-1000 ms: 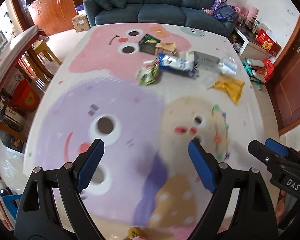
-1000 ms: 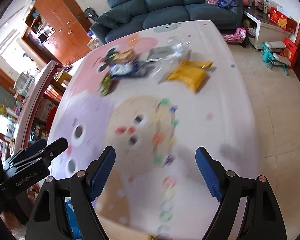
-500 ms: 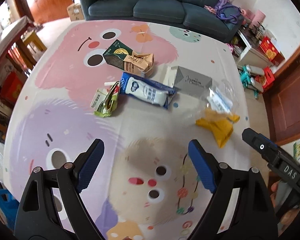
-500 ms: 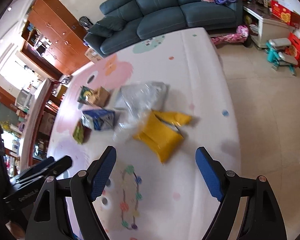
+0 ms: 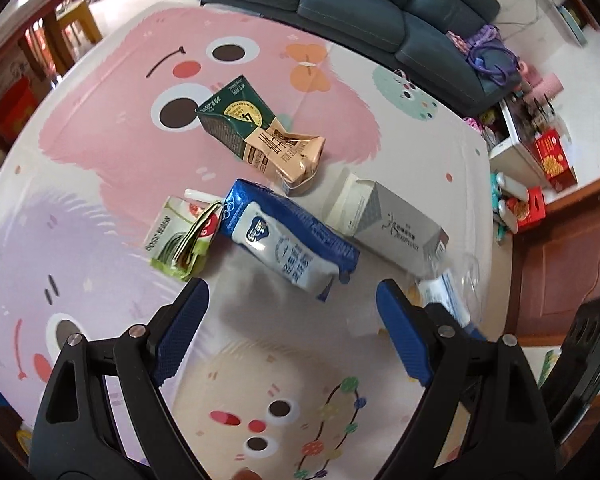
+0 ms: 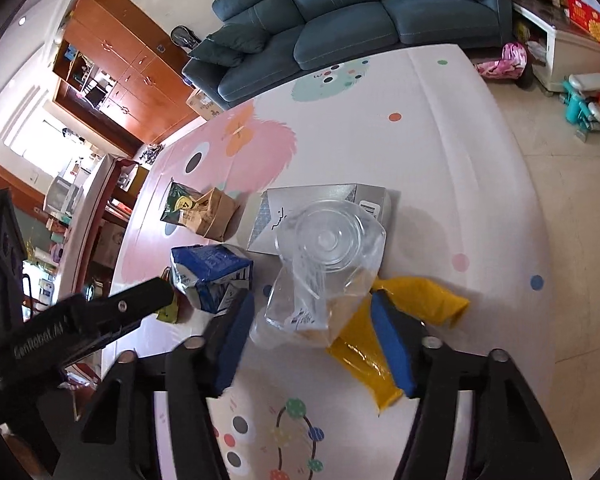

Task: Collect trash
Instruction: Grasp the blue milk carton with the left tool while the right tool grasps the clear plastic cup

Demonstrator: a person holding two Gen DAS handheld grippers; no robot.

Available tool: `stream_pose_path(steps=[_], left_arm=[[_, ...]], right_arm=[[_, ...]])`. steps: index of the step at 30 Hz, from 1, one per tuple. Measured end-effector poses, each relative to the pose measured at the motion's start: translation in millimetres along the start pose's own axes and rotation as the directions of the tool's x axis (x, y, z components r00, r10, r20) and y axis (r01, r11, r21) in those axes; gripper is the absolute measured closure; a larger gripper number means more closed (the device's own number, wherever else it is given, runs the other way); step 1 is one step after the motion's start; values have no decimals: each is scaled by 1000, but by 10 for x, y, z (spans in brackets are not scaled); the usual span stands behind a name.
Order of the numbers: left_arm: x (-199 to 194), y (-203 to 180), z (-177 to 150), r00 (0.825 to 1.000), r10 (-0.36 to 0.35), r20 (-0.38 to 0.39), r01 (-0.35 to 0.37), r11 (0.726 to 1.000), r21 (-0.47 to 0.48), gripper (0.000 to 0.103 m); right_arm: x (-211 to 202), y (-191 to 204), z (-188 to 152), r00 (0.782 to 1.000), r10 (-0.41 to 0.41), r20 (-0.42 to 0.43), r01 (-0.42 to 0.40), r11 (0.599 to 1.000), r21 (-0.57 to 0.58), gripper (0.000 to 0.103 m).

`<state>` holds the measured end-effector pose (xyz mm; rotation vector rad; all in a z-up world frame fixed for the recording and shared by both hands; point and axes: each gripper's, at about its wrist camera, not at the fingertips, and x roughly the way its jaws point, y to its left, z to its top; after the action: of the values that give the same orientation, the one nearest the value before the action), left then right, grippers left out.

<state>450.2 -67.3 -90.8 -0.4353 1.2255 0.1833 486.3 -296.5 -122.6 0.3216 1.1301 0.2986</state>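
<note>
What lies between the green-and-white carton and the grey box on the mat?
In the left wrist view, the blue-and-white milk carton lies between the green-and-white carton and the grey box, touching the green one.

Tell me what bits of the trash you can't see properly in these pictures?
- Yellow wrapper: right wrist view, its middle is behind the right gripper finger and the clear plastic cup. It doesn't show in the left wrist view.
- Clear plastic cup: left wrist view, partly behind the left gripper finger.
- Green carton: right wrist view, mostly behind the other gripper.
- Grey box: right wrist view, the cup covers its front.
</note>
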Motion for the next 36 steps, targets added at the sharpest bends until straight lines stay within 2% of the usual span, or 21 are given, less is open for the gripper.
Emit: stream_pose_path(steps=[4, 9, 13, 16, 18, 19, 20, 23, 29, 36], left_arm=[[161, 71, 82, 1000, 0, -20, -2, 996, -87, 23], [427, 185, 129, 998, -8, -59, -4, 978, -208, 26], [603, 208, 151, 997, -37, -72, 16, 964, -265, 29], [687, 242, 173, 995, -81, -65, 56, 947, -315, 41], [711, 266, 164, 989, -137, -51, 111, 931, -347, 57], [709, 259, 177, 987, -151, -48, 126, 929, -347, 66], [698, 229, 168, 989, -143, -47, 120, 937, -328, 70], [620, 155, 104, 992, -119, -32, 108, 963, -245, 78], [427, 218, -122, 995, -94, -43, 86, 983, -160, 78], [6, 562, -561, 999, -36, -39, 35, 999, -42, 78]], right_arm=[[75, -56, -21, 1000, 10, -16, -10, 1000, 3, 75], [89, -81, -55, 1000, 20, -16, -20, 1000, -12, 77], [82, -98, -62, 999, 23, -23, -24, 1000, -7, 77], [87, -91, -60, 999, 24, -27, -25, 1000, -11, 77], [86, -91, -55, 999, 25, -30, -25, 1000, -13, 78], [85, -86, -53, 999, 25, -30, -25, 1000, -14, 78], [82, -85, -52, 999, 24, -29, -25, 1000, -16, 78], [76, -54, -65, 999, 23, -32, -24, 999, -29, 78], [41, 57, -153, 999, 19, -36, -22, 997, -70, 79], [-43, 253, -403, 999, 12, -43, -18, 993, -120, 79]])
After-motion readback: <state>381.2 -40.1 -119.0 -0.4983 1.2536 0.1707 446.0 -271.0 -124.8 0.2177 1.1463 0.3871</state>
